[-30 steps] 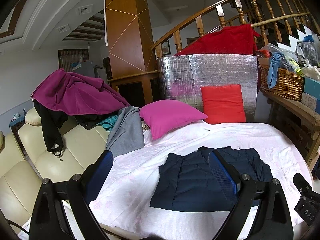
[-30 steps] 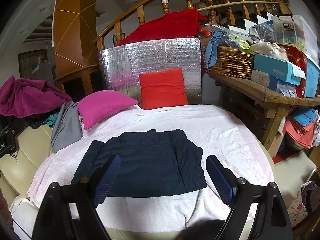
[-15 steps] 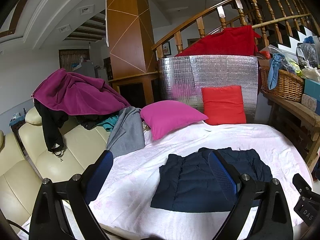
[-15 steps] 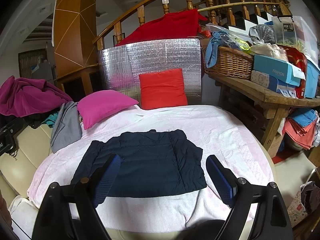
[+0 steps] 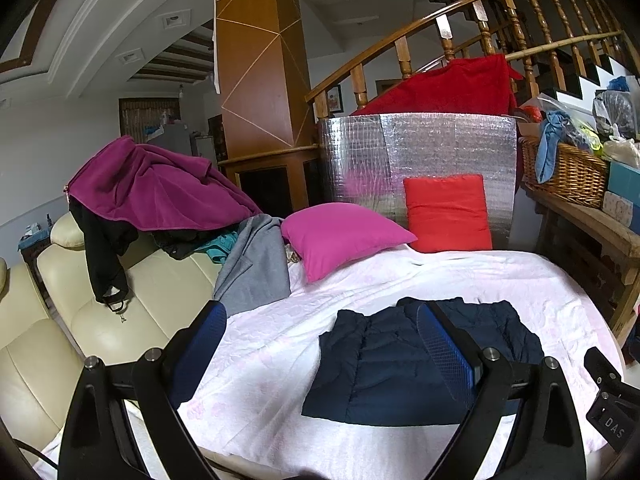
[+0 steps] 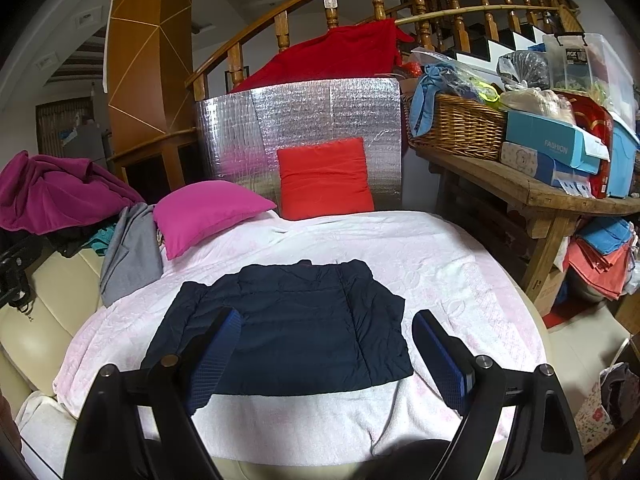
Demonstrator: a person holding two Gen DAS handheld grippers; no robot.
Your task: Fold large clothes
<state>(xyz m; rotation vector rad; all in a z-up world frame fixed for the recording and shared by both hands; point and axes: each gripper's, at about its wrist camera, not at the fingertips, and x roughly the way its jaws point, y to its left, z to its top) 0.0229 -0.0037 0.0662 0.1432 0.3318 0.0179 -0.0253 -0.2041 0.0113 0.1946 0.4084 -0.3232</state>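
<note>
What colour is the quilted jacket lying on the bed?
Dark navy blue quilted jacket, lying flat on the pale pink bedspread; clearest in the right wrist view.

Ahead of you a wooden pillar rises to the white ceiling. A curved wooden stair railing runs behind a silver foil panel. On your left stands a cream leather sofa. On your right, a wooden bench carries a wicker basket and boxes. The floor is pale.

Black claws — blue gridded pads
</note>
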